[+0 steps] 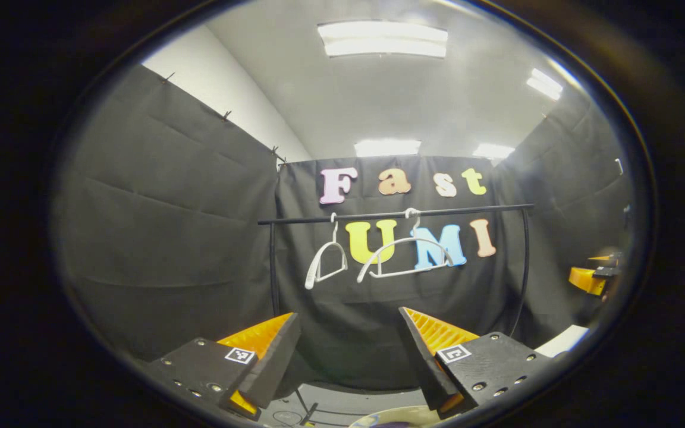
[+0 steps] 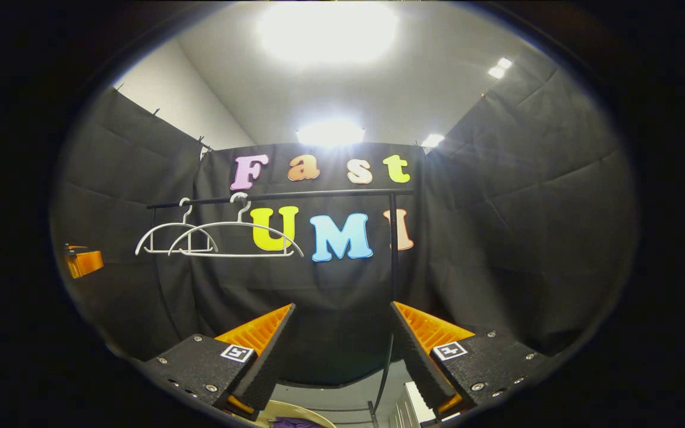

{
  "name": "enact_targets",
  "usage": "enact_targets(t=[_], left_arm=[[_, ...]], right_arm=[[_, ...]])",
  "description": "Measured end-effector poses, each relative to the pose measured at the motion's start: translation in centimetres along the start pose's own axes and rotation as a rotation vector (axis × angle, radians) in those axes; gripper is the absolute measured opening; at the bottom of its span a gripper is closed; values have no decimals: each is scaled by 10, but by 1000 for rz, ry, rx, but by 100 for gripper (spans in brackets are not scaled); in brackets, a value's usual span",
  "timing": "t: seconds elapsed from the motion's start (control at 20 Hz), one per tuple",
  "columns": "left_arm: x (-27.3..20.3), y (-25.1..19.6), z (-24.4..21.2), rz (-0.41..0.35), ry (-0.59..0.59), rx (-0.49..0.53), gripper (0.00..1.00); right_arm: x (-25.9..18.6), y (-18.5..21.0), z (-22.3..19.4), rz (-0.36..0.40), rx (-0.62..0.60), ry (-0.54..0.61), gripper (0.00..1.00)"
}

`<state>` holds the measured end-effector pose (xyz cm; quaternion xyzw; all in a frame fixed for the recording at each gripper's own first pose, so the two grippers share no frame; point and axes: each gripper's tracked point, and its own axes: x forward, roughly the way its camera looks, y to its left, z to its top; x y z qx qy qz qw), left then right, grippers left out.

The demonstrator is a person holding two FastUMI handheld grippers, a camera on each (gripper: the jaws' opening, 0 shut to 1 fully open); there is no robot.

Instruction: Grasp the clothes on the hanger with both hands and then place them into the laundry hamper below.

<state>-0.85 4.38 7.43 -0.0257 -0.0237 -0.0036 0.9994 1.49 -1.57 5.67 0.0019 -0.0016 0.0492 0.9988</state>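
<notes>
Ahead of both grippers, two hangers [image 1: 378, 255] are hanging bare on the rail [image 1: 396, 214]; left gripper [image 1: 348, 356] and right gripper [image 2: 342, 351] are gaping wide, empty, clothes probably already in the hamper [image 2: 286, 410] below.

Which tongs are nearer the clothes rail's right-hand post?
Right, probably. The right tongs face the post straight ahead; for the left tongs it stands well off to the right.
</notes>
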Motion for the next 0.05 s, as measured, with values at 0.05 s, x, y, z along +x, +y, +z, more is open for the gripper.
enact_targets(t=[0.05], left_arm=[[-1, 0, 0, -1, -1, 1, 94]], right_arm=[[0, 0, -1, 1, 2, 3, 93]])
